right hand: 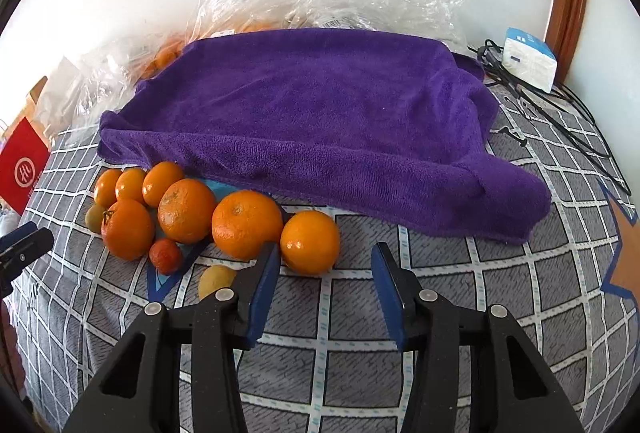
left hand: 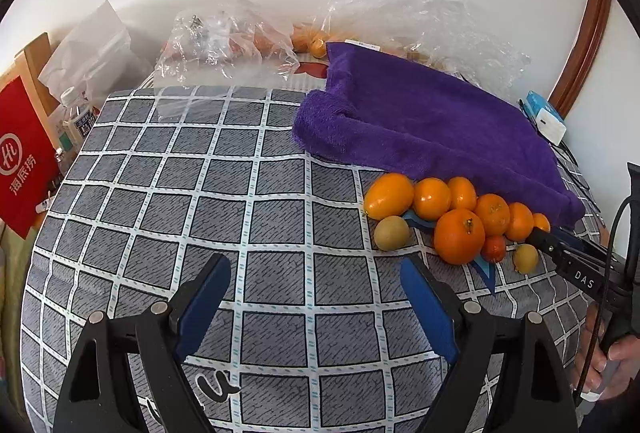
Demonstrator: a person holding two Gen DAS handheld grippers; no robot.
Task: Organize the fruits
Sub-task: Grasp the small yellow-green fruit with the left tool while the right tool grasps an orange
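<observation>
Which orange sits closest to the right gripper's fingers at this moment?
The rightmost orange in the row, by the purple towel's front edge. It lies just ahead of the right gripper, near its left finger.

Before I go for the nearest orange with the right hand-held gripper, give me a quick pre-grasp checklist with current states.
1. Right hand-held gripper empty, jaws apart: ok.
2. Nearest orange between the fingers: not ok, it lies just ahead, nearer the left finger.
3. Orange free of the purple towel: ok.
4. Neighbouring orange clear of that left finger: not ok, the fingertip overlaps it.
5. Left hand-held gripper out of the way: ok, open over bare cloth.
6. Drop-off spot for fruit: cannot tell.
</observation>
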